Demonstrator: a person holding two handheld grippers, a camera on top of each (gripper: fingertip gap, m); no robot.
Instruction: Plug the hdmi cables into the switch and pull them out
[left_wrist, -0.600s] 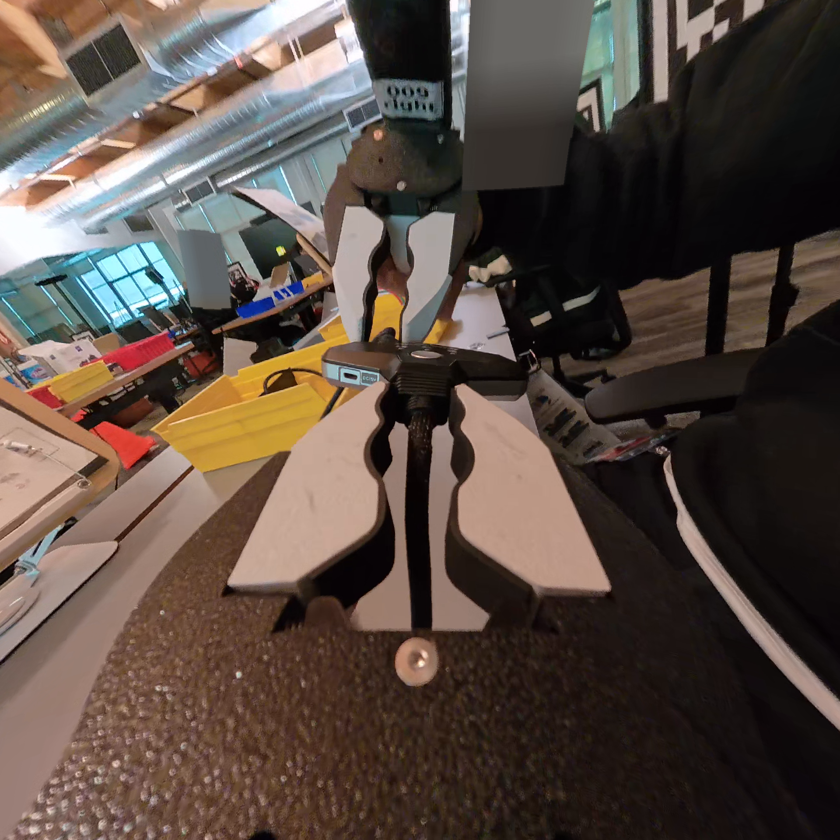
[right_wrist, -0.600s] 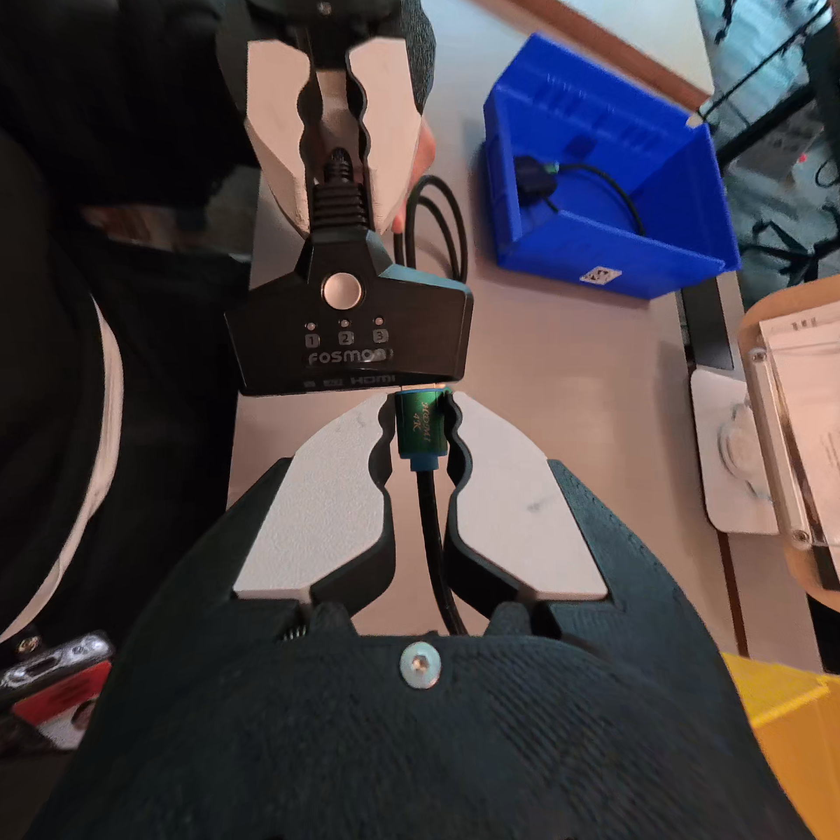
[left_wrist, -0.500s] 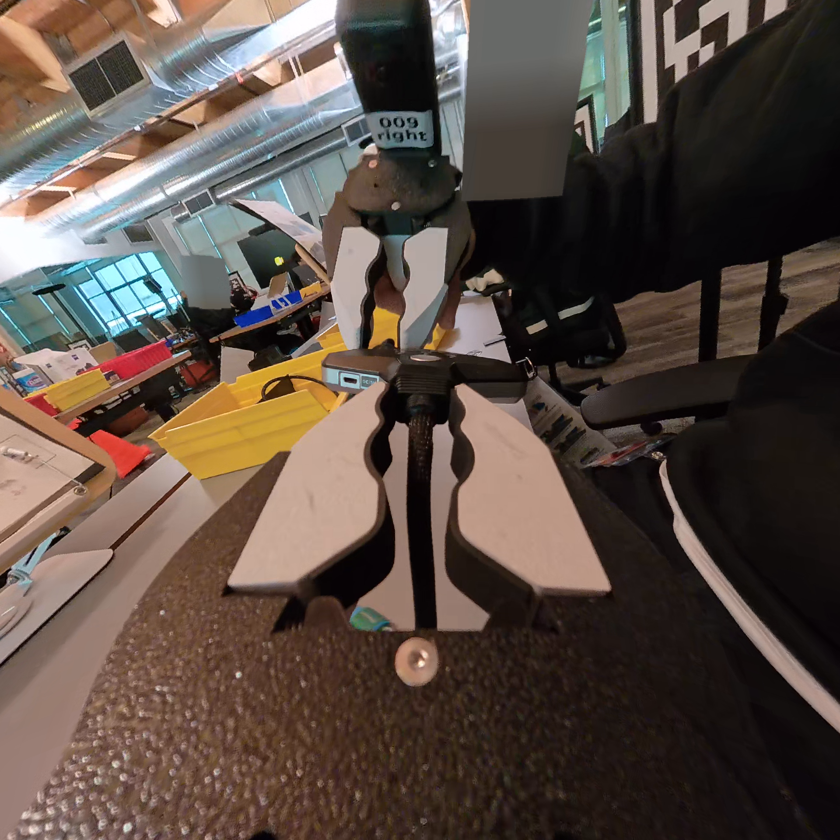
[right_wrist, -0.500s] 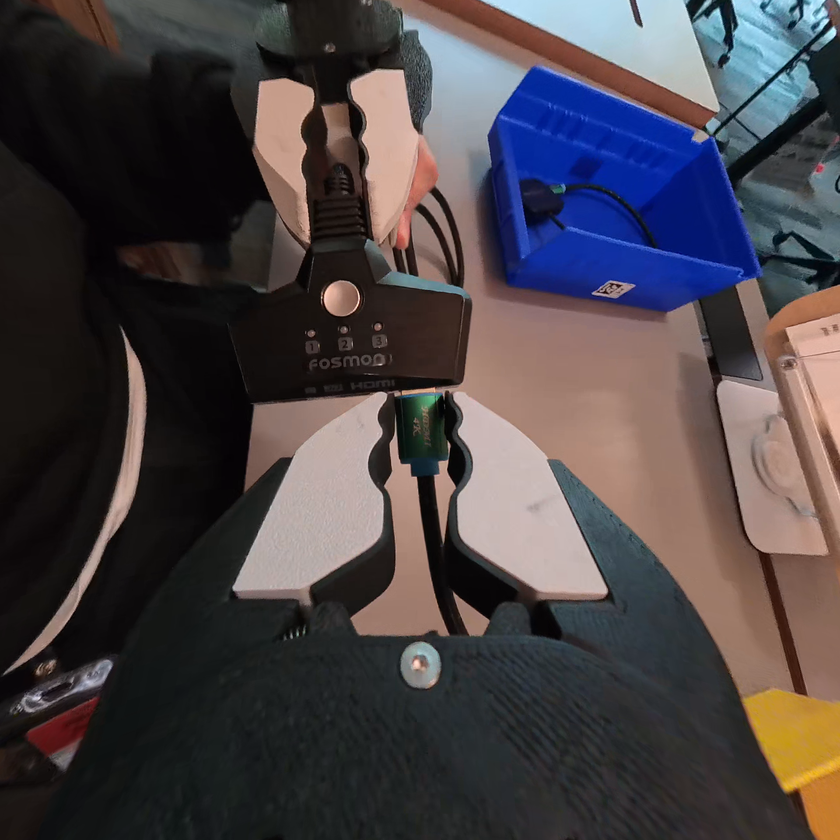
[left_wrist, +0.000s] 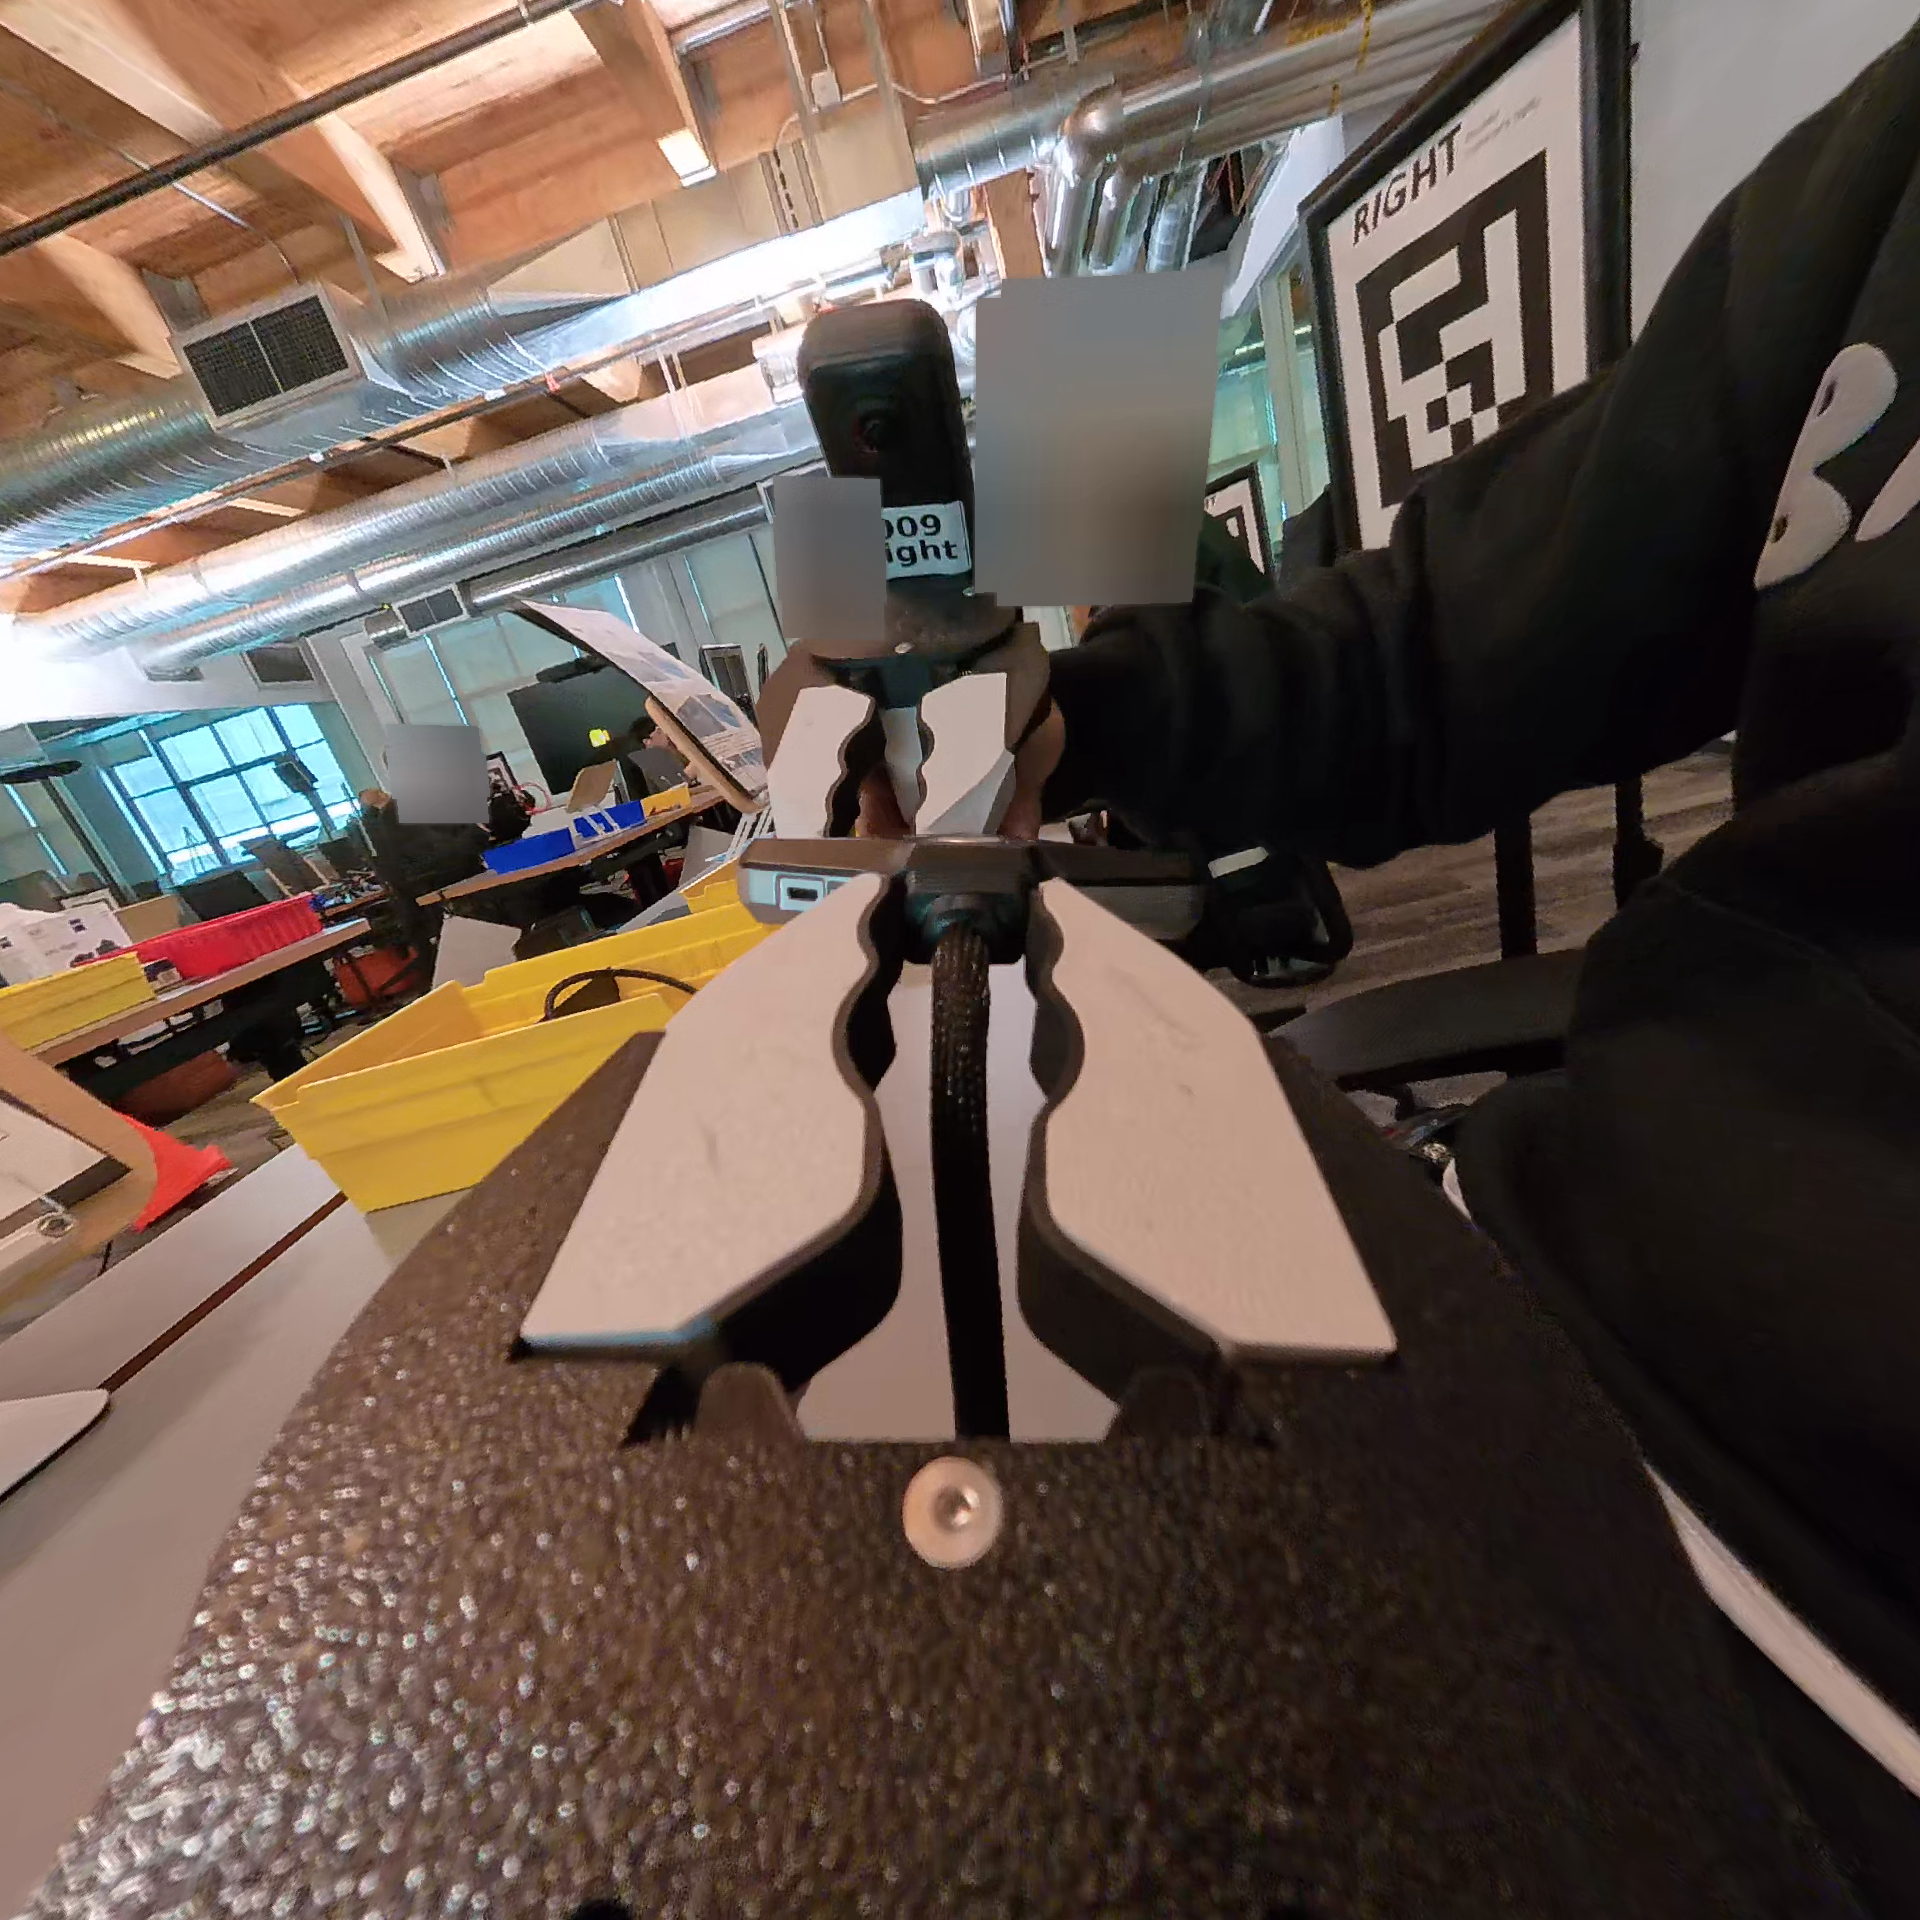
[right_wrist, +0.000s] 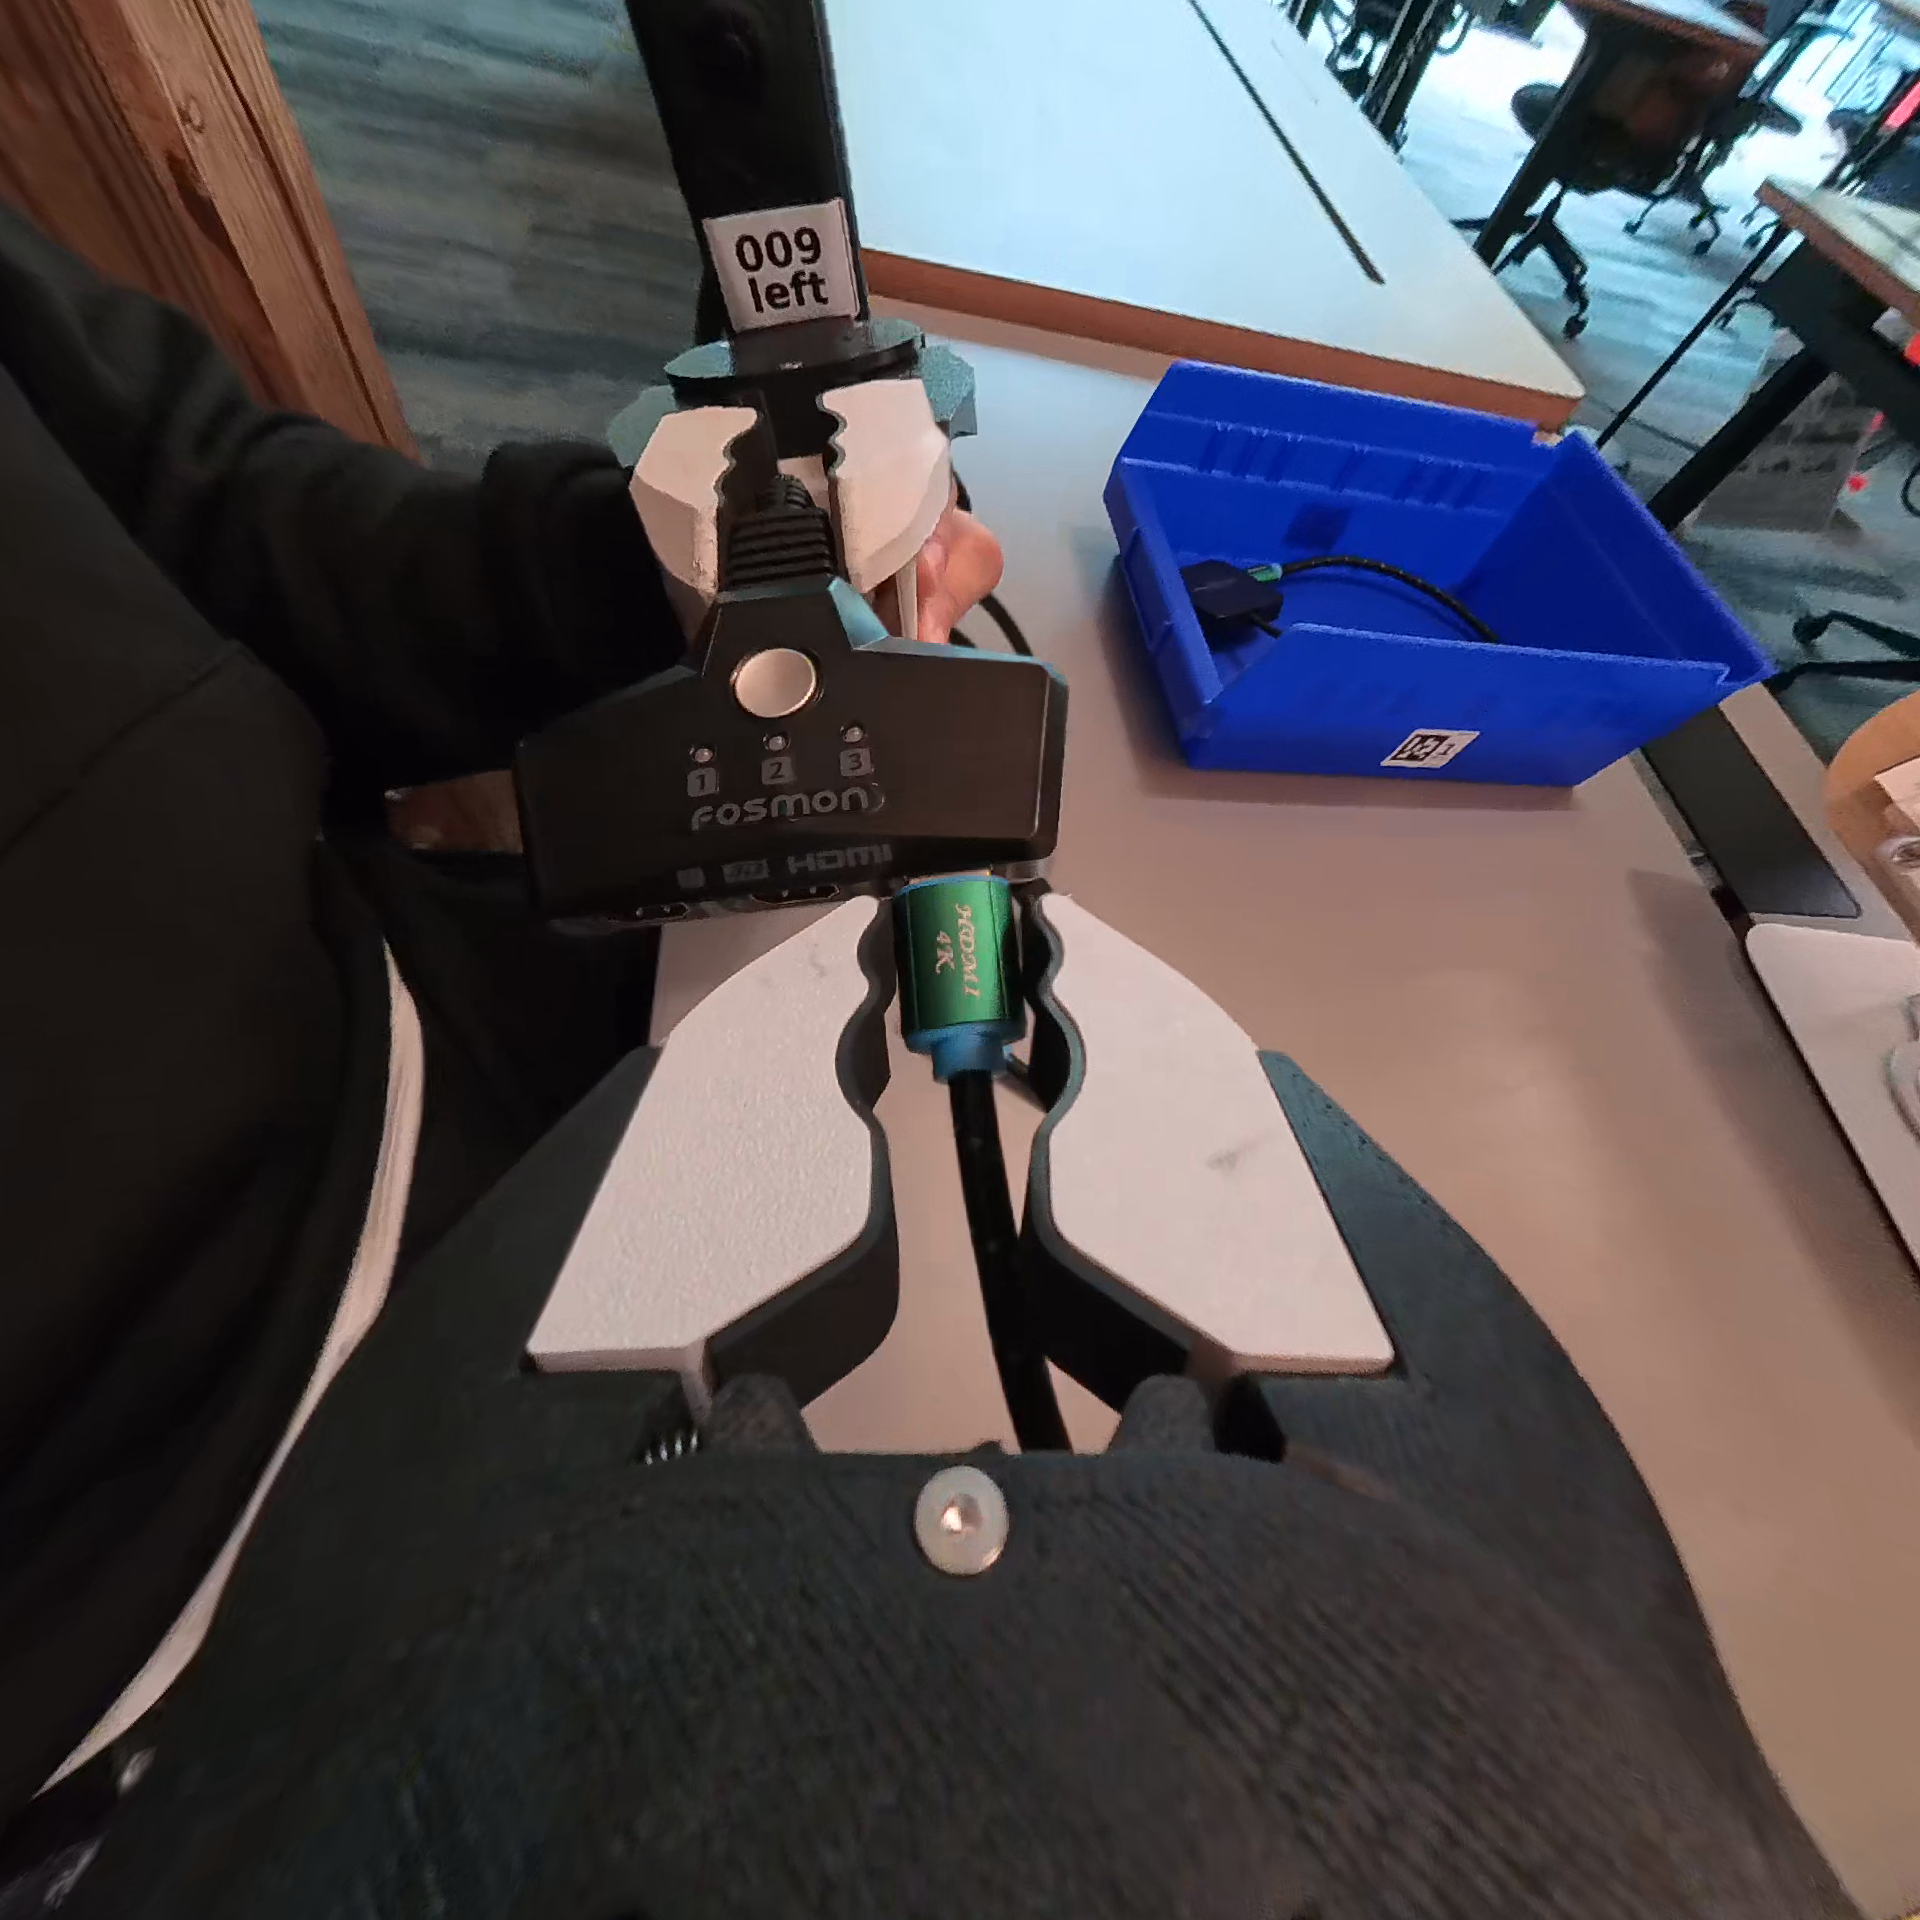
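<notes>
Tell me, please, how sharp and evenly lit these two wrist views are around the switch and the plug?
Left wrist view: the switch and left gripper are sharp; windows at far left blow out to white; wide-angle bending curves the ceiling ducts. Right wrist view: the green plug in the right gripper is crisp and evenly lit; the blue bin is clear, with slight smear towards the frame edges.
</notes>
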